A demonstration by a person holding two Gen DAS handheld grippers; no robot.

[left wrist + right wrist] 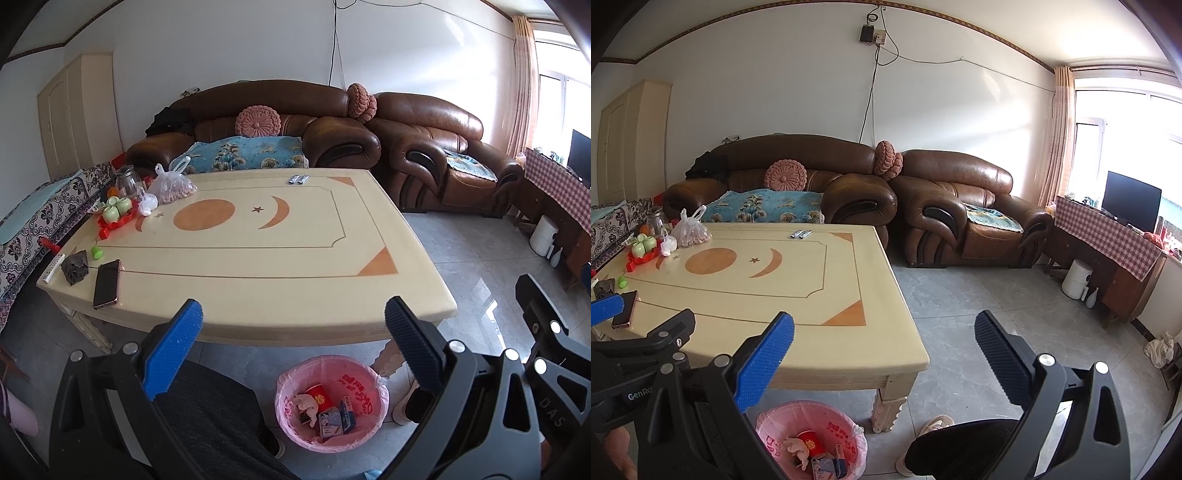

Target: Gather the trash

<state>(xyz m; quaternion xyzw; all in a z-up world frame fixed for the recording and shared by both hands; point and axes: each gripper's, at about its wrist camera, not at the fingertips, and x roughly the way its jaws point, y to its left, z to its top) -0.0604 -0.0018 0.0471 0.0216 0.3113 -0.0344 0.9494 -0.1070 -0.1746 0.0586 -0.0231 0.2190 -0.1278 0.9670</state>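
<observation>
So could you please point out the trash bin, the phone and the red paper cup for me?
trash bin (369, 380), left wrist view, pink liner at the rim.
phone (107, 283), left wrist view, middle of the dark screen.
red paper cup (320, 397), left wrist view, its side.

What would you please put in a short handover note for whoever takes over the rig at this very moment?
Left gripper: jaws open, holding nothing, above the near table edge.
Right gripper: jaws open, holding nothing.
Pink-lined trash bin stands on the floor by the table's near edge; a red paper cup, small boxes and crumpled tissue are already inside.
Left: two small silver wrappers at the table's far edge look like trash, and possibly the dark crumpled wad beside the phone. Leave the phone.
</observation>
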